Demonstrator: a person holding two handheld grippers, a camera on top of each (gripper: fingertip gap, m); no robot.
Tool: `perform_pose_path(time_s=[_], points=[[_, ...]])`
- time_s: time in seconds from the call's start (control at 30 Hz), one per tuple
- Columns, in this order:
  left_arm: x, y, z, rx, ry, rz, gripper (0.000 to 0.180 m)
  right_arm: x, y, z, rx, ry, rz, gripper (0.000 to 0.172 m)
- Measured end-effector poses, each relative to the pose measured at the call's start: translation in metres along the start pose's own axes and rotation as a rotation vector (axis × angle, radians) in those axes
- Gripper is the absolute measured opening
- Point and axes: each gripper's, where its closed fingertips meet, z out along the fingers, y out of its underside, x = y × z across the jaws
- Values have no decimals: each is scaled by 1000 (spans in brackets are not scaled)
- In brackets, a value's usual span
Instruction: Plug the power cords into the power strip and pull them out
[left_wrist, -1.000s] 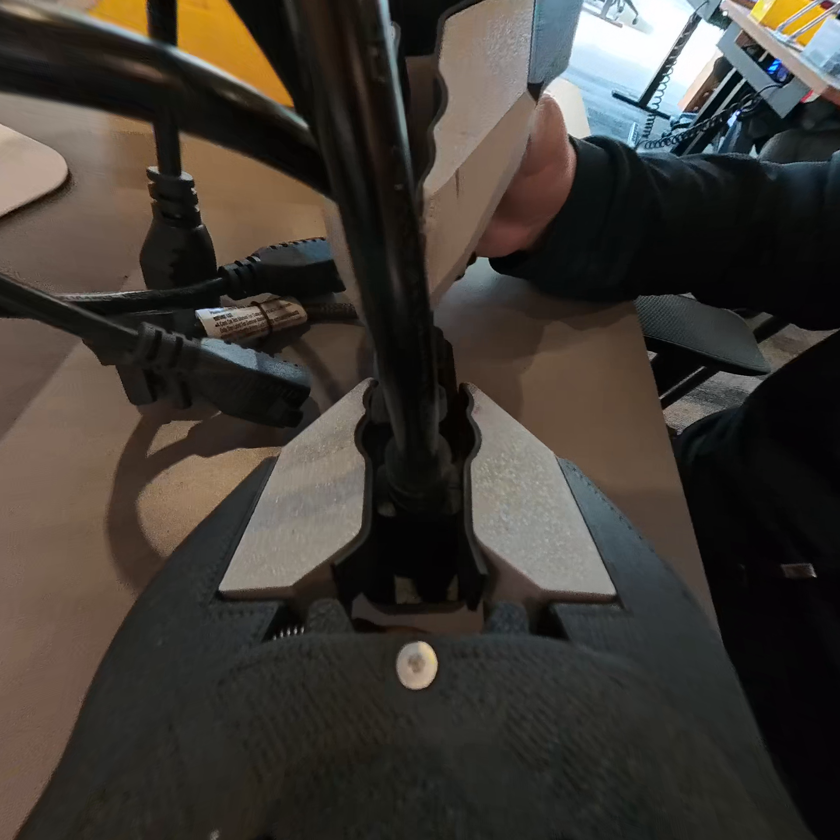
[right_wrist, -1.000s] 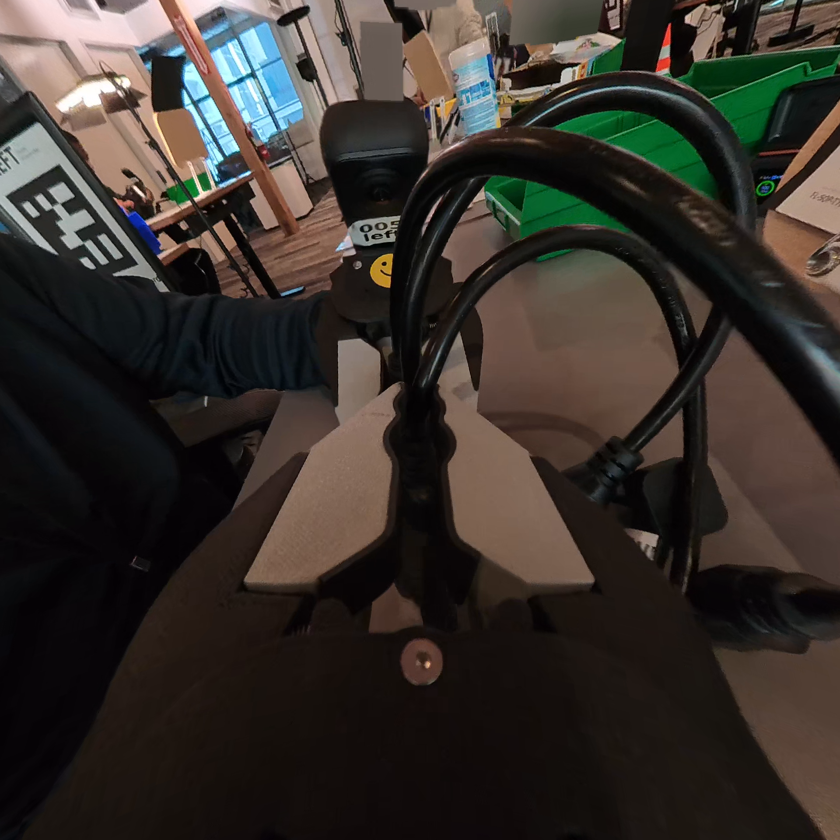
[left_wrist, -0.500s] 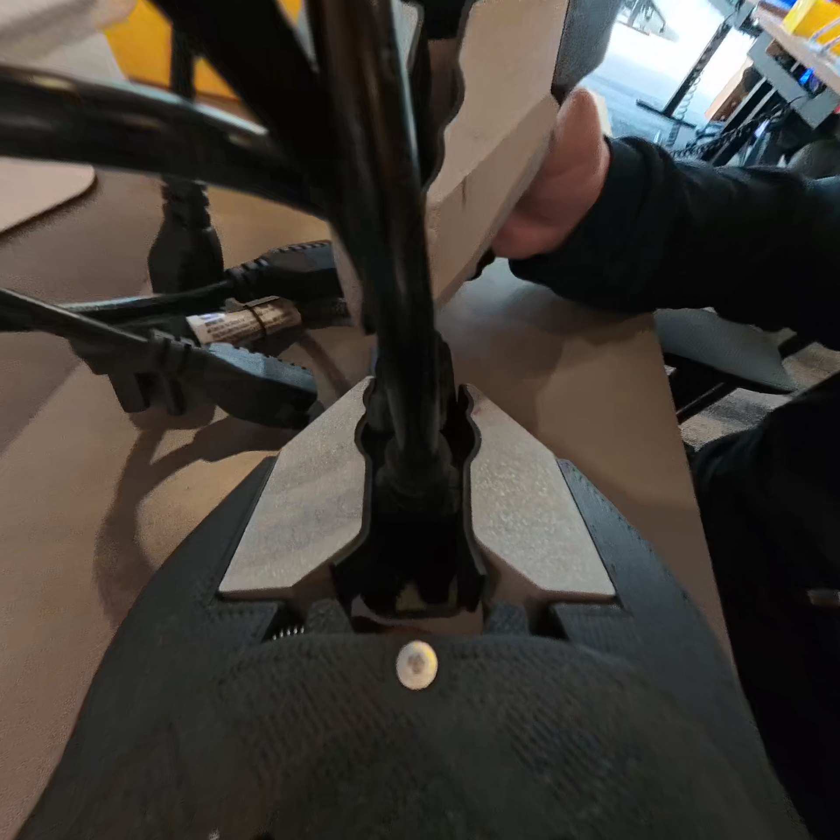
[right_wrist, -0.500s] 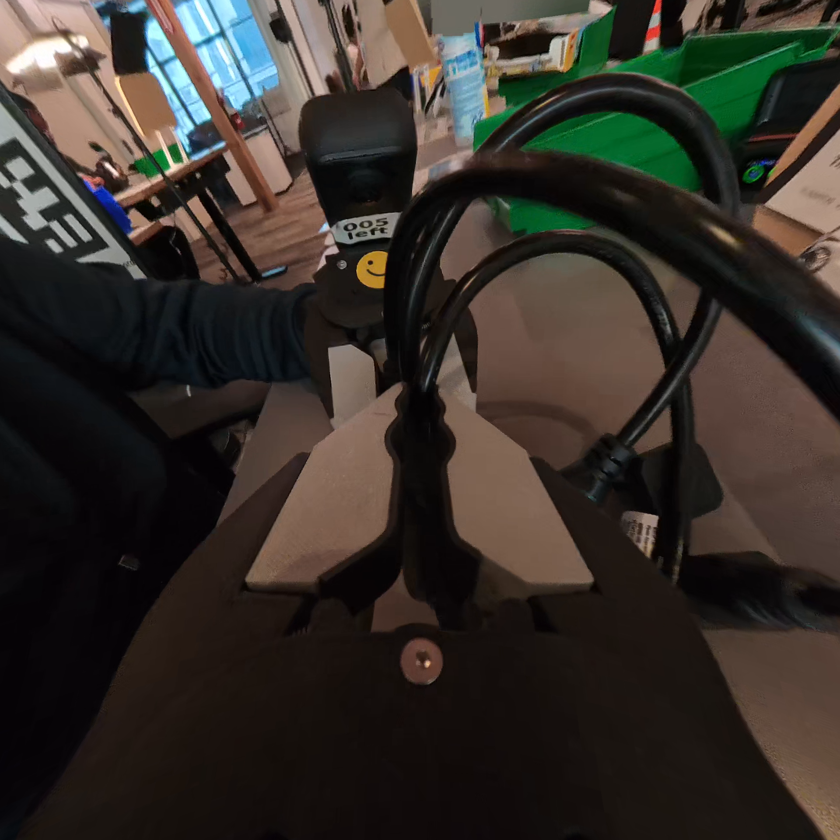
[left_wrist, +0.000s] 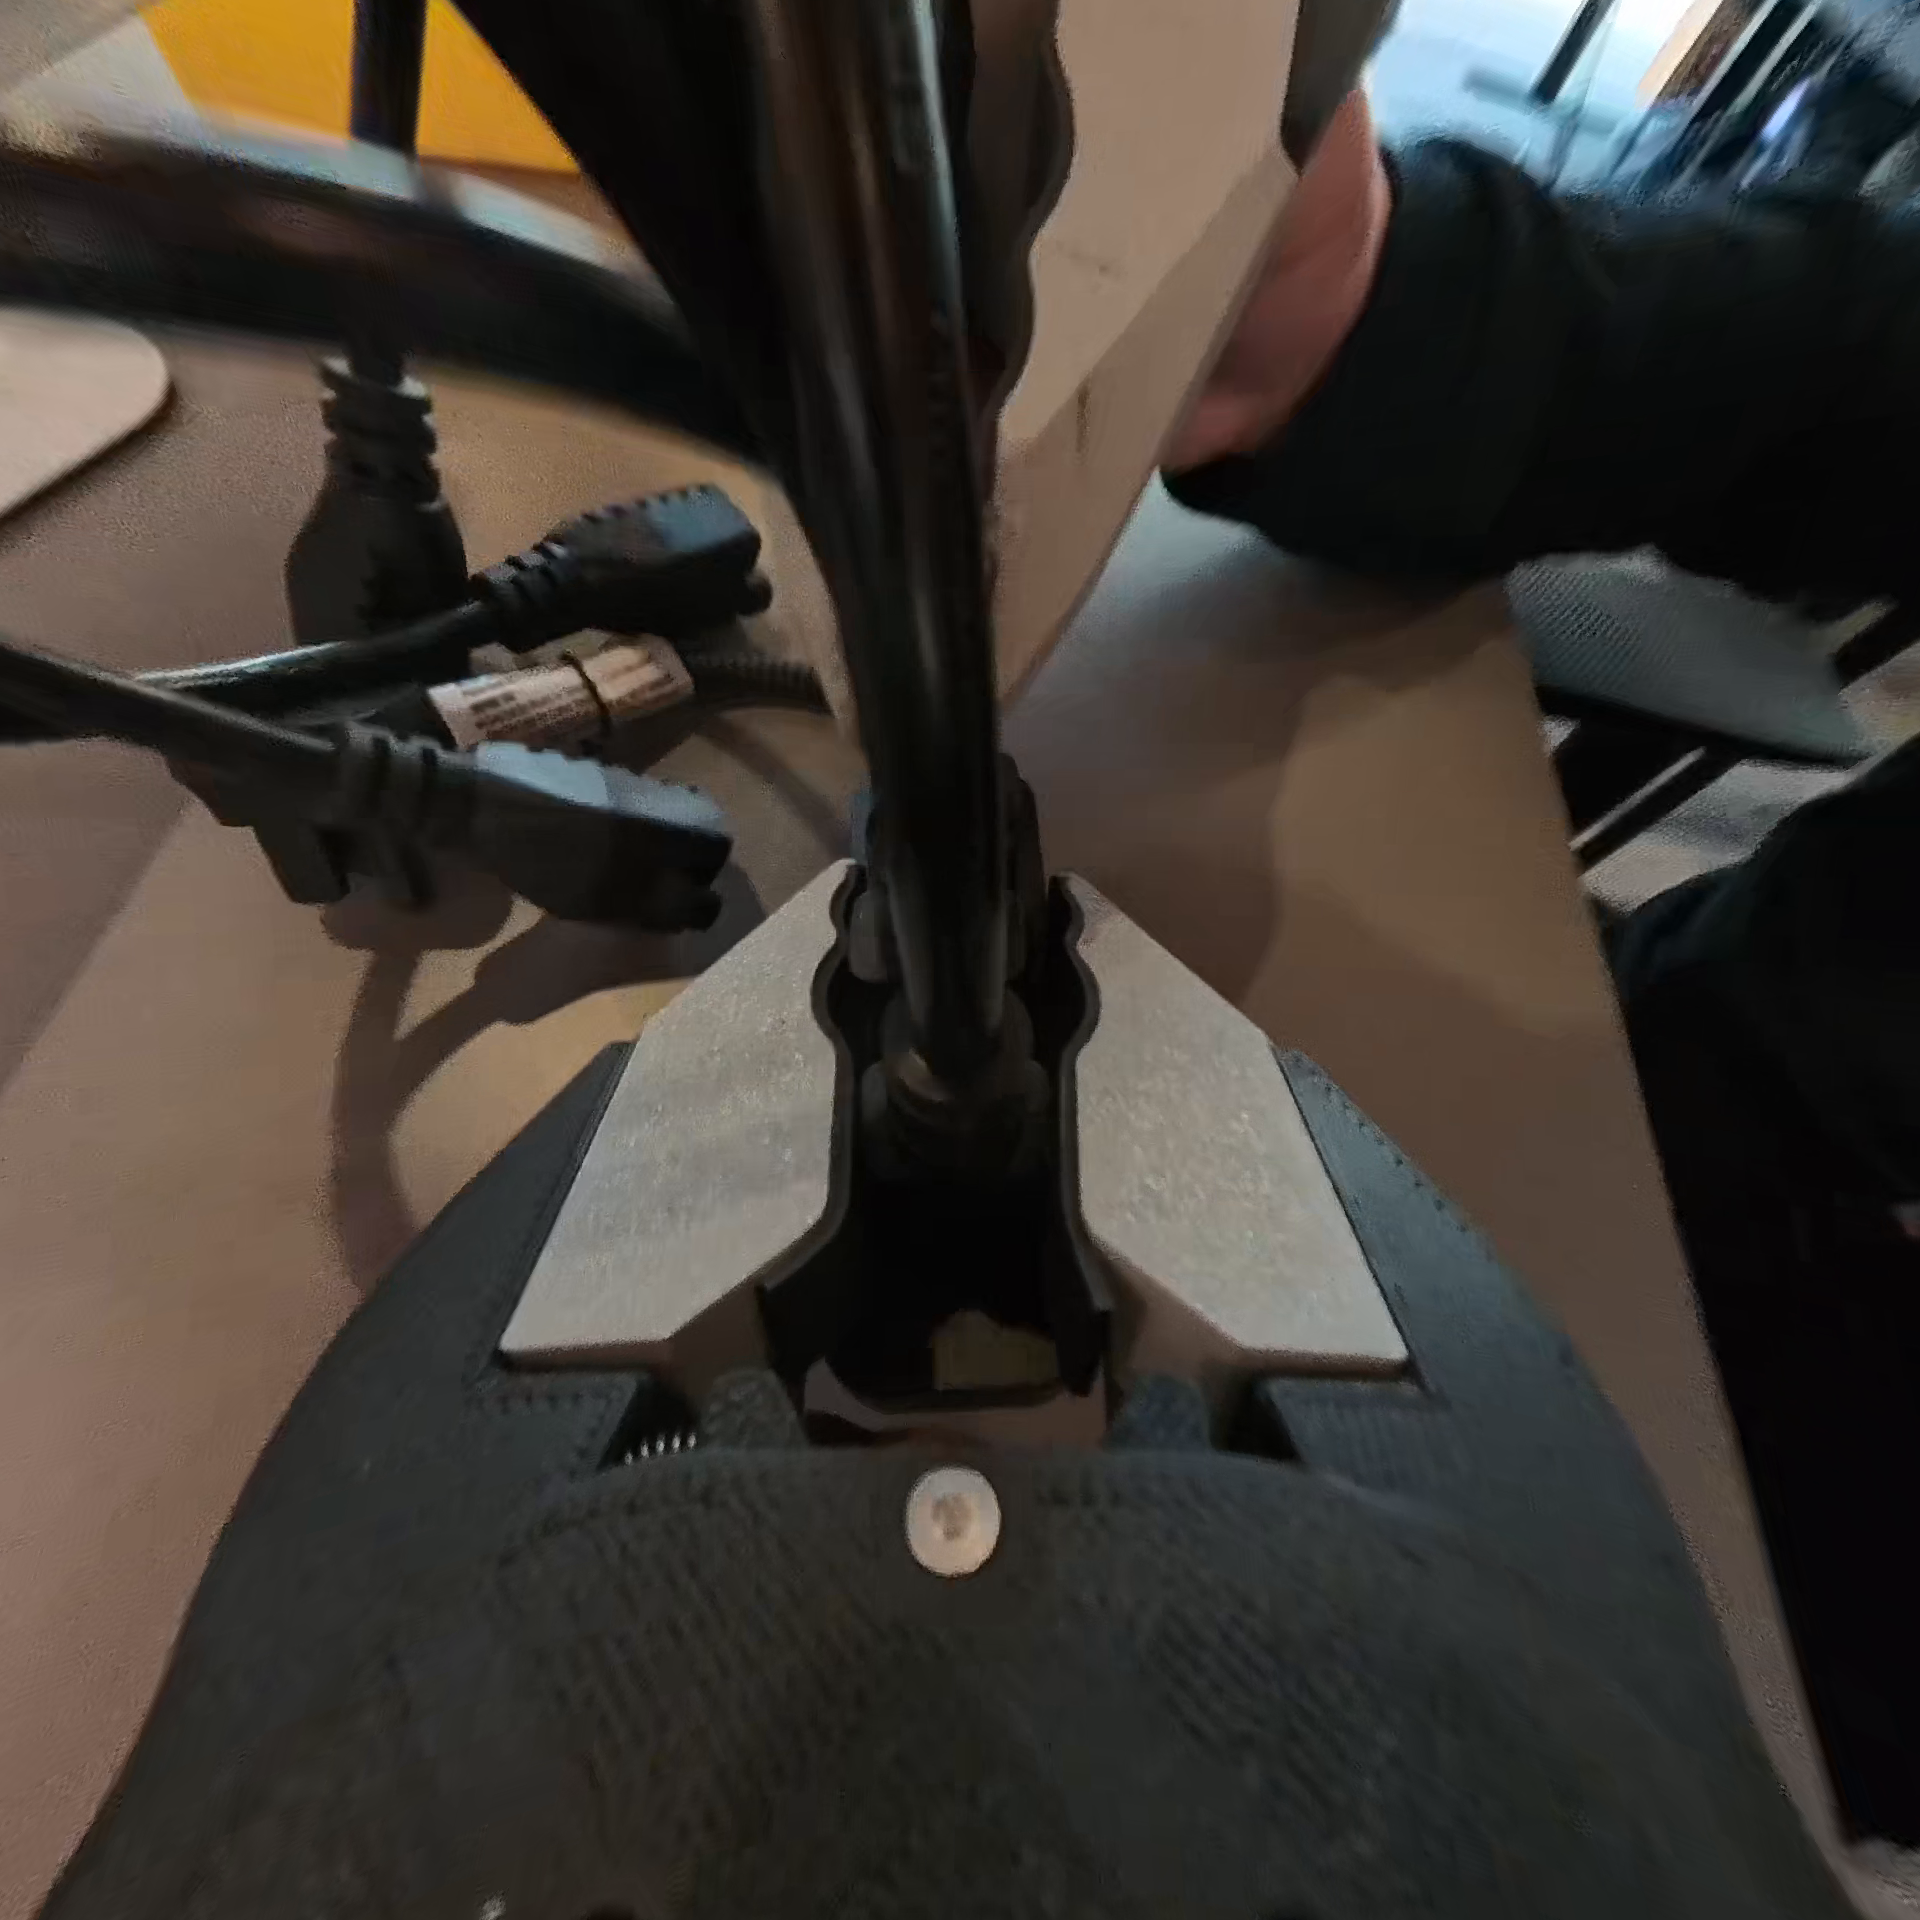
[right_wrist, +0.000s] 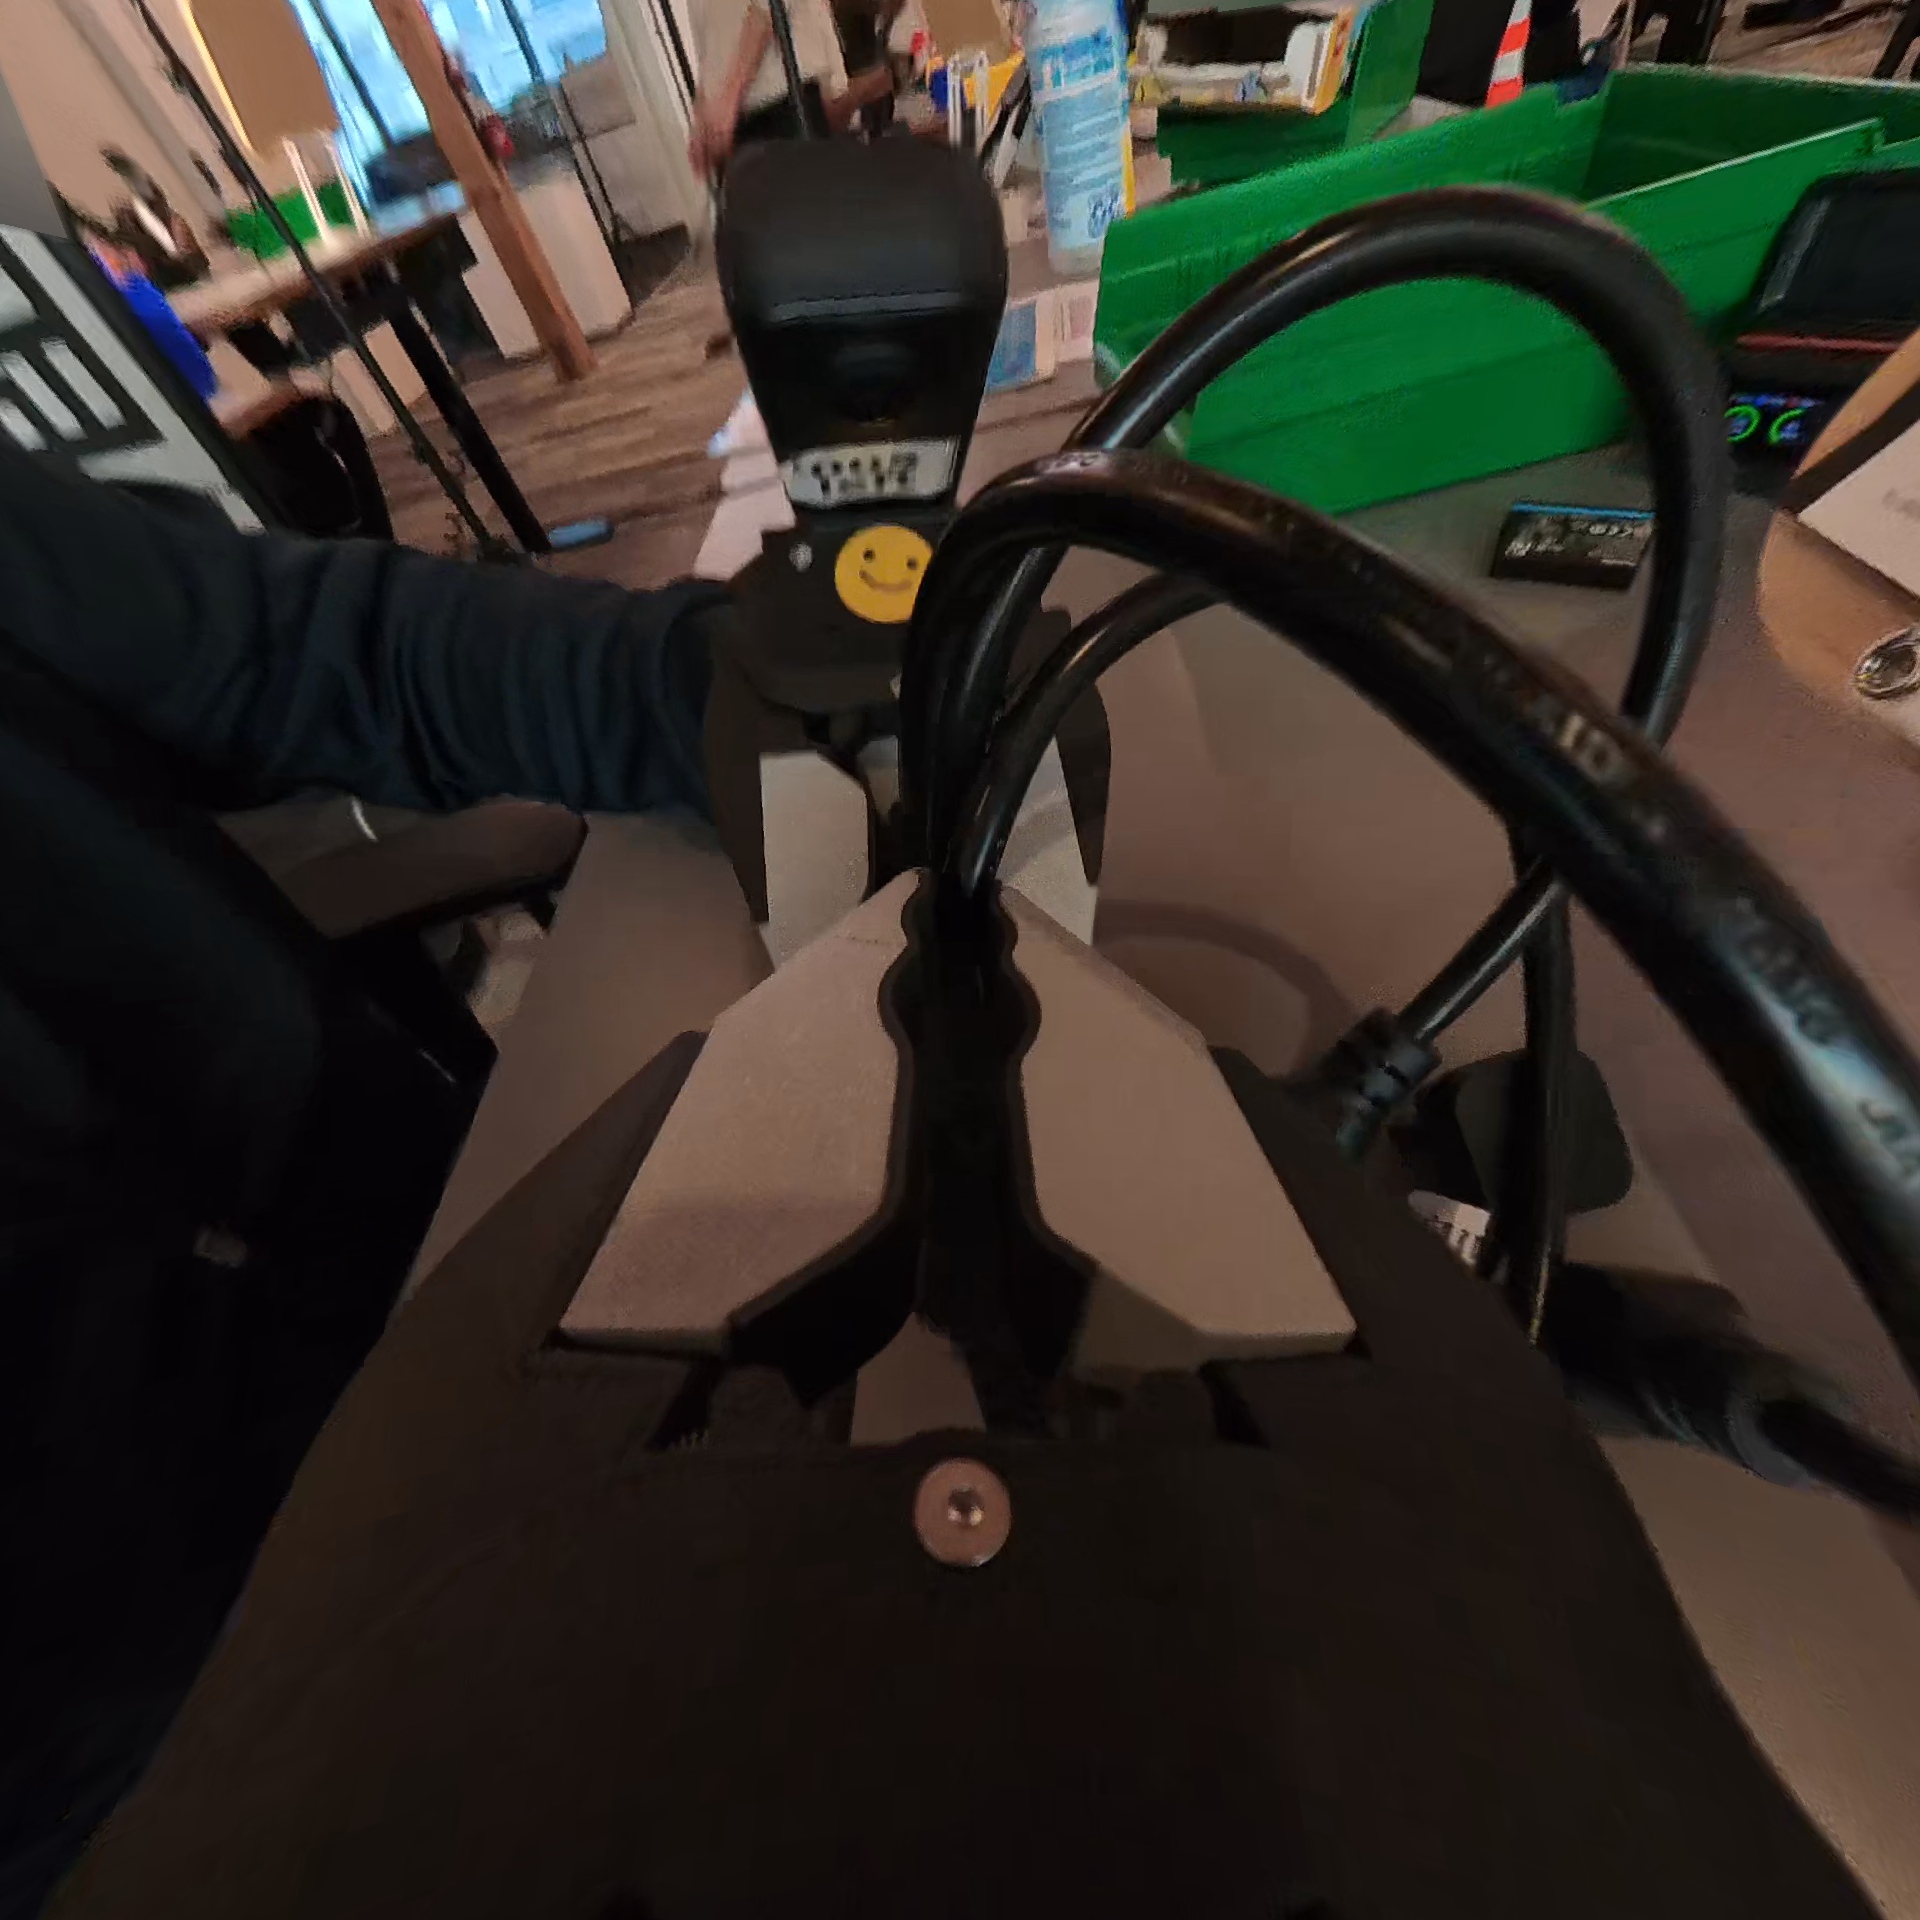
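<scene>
- Black power cord (left_wrist: 914, 582): runs from the top centre of the left wrist view down into the left gripper (left_wrist: 956, 914), long axis roughly in line with the fingers. Its thicker plug end (left_wrist: 951, 1101) sits deep between the grey fingers (left_wrist: 717, 1122).
- Left gripper: jaws part-open, closed onto that plug end; both sides look to bear on it, though blur softens the contact.
- Right gripper (right_wrist: 961, 914): jaws nearly together, pinching the cord (right_wrist: 1351, 561) where it loops up and arcs toward the right of the right wrist view. It faces the left gripper, close, the two just apart along one stretch of cord.
- Power strip: not made out in either view. Which way the plug must travel cannot be told.
- Loose black plugs (left_wrist: 582, 831) lie on the tan table (left_wrist: 1299, 883), centre-left of the left view.
- Green bin (right_wrist: 1455, 343) upper right of the right view, well apart.
- Judgement: the left gripper holds the plug, so it leads any insertion; the right only manages slack.
</scene>
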Motion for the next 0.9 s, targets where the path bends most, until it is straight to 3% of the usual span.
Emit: perform_pose_path(time_s=[0.1,0.23,0.67,0.83,0.9], points=[[-5,-1,-9,-6,-2,-4,35,5,4,-12,2,15,19,6],[-5,-7,2,28,-24,5,35,0,-3,6,28,3,25,6],[1,-9,5,37,-10,-17,34,-4,-4,8,11,24,-18,5],[-2,-3,1,19,-2,-23,35,0,-2,1,44,-14,49,6],[-10,-2,-4,26,-18,-57,35,12,-1,-11,125,-55,164,5]])
